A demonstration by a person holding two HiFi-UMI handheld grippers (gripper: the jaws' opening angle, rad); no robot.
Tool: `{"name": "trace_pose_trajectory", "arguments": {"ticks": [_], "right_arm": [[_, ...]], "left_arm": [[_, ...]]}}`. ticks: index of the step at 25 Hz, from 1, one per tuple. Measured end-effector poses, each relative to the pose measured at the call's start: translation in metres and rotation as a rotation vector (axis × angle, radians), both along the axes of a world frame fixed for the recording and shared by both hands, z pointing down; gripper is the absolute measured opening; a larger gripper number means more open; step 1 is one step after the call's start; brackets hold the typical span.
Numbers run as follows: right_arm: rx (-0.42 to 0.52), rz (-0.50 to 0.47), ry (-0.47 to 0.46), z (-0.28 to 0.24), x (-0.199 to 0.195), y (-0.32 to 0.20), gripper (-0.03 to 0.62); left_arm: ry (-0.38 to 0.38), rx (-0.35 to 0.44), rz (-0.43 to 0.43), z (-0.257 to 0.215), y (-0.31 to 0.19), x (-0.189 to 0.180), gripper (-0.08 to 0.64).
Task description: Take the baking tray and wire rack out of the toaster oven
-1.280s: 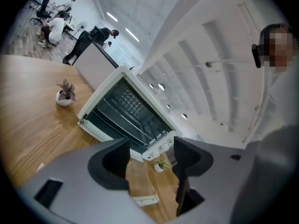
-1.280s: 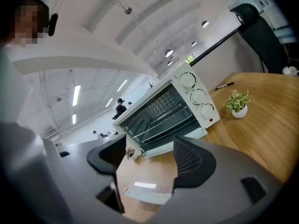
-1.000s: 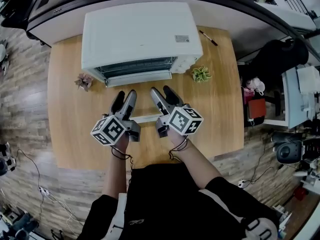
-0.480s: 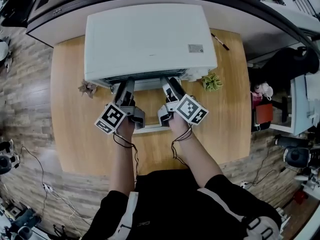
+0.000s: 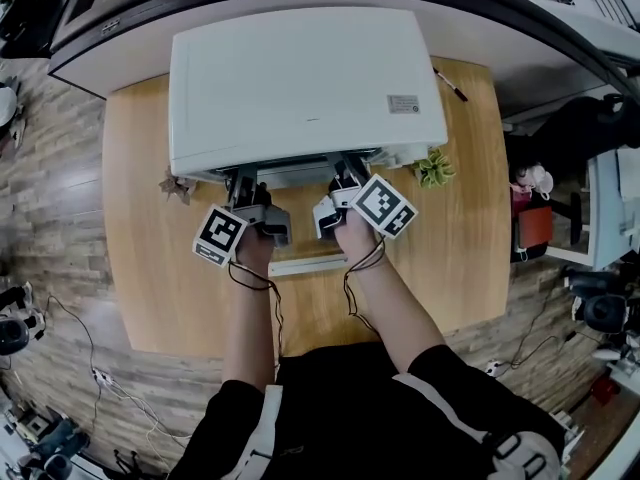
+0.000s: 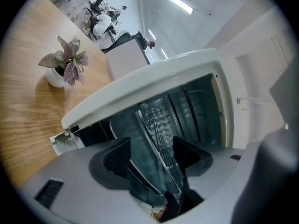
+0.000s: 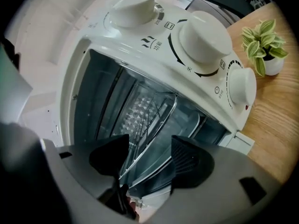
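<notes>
A wooden table fills the middle of the head view, and a white toaster oven covers its upper half. A small pale label sits at the right of the oven's top; its print is too small to read. The oven's front is open.

Inside, the wire rack sits in the cavity with the dimpled baking tray behind it, neither yet drawn out.

The left gripper is at the oven mouth, low in its own view. Its jaws stand wide apart, with the edge of the rack seen between them and no pad pressing on it. The right gripper is also at the mouth. Its jaws have just been closing but are apart, and the rack's front wire runs between them ungripped.

Three white knobs line the control panel across the top of the right gripper view. Small symbols and characters sit around them, none sharp enough to read.

A green potted plant stands at that view's upper right. A pinkish one stands at the left gripper view's upper left. A pen lies at the table's upper right.
</notes>
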State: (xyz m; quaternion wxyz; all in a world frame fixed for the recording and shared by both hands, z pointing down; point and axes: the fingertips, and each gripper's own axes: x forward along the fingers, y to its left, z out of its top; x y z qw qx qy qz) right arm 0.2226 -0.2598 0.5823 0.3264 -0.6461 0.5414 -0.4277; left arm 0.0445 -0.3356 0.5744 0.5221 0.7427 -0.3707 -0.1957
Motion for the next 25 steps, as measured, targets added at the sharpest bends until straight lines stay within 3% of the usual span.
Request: {"name": "trace_pose_trajectory", "arguments": {"ticks": [5, 8, 10, 25], "right_arm": [[0.003, 0.046, -0.033, -0.001, 0.012, -0.01, 0.24], [-0.017, 0.019, 0.007, -0.001, 0.011, -0.012, 0.1], [-0.022, 0.005, 0.033, -0.003, 0.008, -0.012, 0.029], [-0.027, -0.025, 0.024, -0.003, -0.006, 0.016, 0.02]], "left_arm": [[-0.008, 0.009, -0.014, 0.0, -0.01, 0.003, 0.249], [-0.088, 0.04, 0.015, -0.001, -0.01, 0.007, 0.124], [-0.143, 0.07, 0.039, -0.003, -0.008, 0.009, 0.076], [-0.213, 0.071, 0.051, -0.002, 0.022, -0.003, 0.067]]}}
